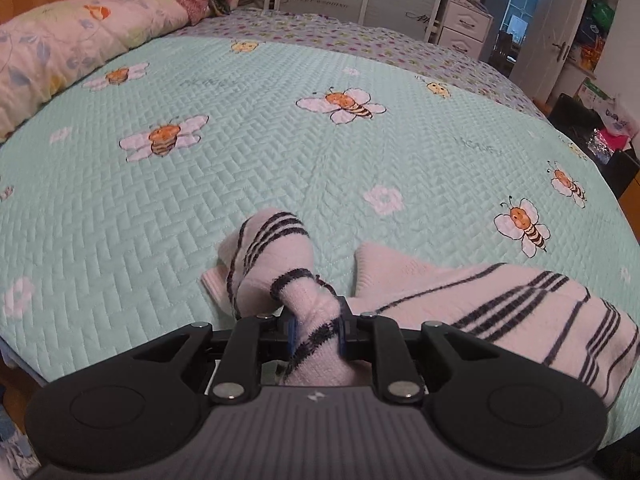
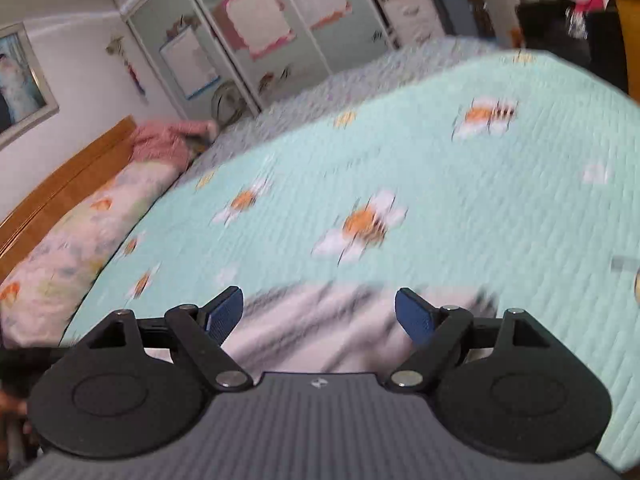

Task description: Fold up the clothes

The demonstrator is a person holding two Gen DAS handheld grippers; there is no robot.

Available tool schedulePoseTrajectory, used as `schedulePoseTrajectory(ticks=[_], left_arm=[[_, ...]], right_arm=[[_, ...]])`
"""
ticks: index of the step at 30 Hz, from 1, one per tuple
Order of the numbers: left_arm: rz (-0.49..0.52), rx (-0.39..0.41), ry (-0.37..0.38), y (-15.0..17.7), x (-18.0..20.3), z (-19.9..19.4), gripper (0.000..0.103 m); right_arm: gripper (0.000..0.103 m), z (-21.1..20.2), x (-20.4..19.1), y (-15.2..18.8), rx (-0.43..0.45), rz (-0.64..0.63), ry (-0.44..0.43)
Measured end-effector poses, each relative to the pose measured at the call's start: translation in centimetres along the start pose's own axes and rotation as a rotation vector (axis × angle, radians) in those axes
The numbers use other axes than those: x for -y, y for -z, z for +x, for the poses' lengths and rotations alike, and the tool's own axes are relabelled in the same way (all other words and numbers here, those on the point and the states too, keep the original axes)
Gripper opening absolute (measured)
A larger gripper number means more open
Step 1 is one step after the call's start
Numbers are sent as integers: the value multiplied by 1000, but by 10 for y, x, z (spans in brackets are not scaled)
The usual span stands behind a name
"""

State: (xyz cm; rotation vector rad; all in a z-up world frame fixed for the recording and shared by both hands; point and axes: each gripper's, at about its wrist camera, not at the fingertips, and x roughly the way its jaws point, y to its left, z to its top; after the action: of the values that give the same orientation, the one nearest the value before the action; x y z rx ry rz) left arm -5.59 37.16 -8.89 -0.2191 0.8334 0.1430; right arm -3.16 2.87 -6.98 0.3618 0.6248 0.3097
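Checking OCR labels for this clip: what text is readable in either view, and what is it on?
"SWEET WEDDING" on the wardrobe door, left wrist view; the script above it is too stylised to read.
Faint grey print on the green quilt: too faint to read.
Box by the door: print too small.
Right wrist view: motion-blurred, nothing legible.

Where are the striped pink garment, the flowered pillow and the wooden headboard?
striped pink garment (image 1: 280, 252): left wrist view, bunched end beyond the gripper.
flowered pillow (image 1: 76, 48): left wrist view, its top.
wooden headboard (image 2: 68, 184): right wrist view, its face.
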Motion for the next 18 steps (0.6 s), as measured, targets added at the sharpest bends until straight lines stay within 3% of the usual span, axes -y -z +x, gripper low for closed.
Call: schedulePoseTrajectory(ticks=[2,5,7,11,12,13,14,15,18], left_arm=[[1,-12,2,4,-3,2,19],[1,-30,3,9,-3,6,19],[12,-39,-3,11,-2,8,20],[19,-54,-6,14,-2,9,20],[21,-58,-7,15,-2,9,20],[23,-59,-5,15,-2,9,20],[23,-58,-4,16,-3,8,20],[24,-57,-4,16,-4,8,20],[18,-55,-1,18,-7,7,21]], right_arm=[[84,31,3,-16,-38,-61,12],[84,76,5,-25,-175,-142,15],[84,103,2,-20,-274,-217,25],[82,111,-9,17,-396,-314,0],[69,105,-12,25,-406,-318,-17],[46,97,-15,30,-397,-322,-42],[37,81,-21,36,-366,-337,-61],[29,64,-26,42,-332,-354,-77],[18,10,-35,58,-243,-366,-157]])
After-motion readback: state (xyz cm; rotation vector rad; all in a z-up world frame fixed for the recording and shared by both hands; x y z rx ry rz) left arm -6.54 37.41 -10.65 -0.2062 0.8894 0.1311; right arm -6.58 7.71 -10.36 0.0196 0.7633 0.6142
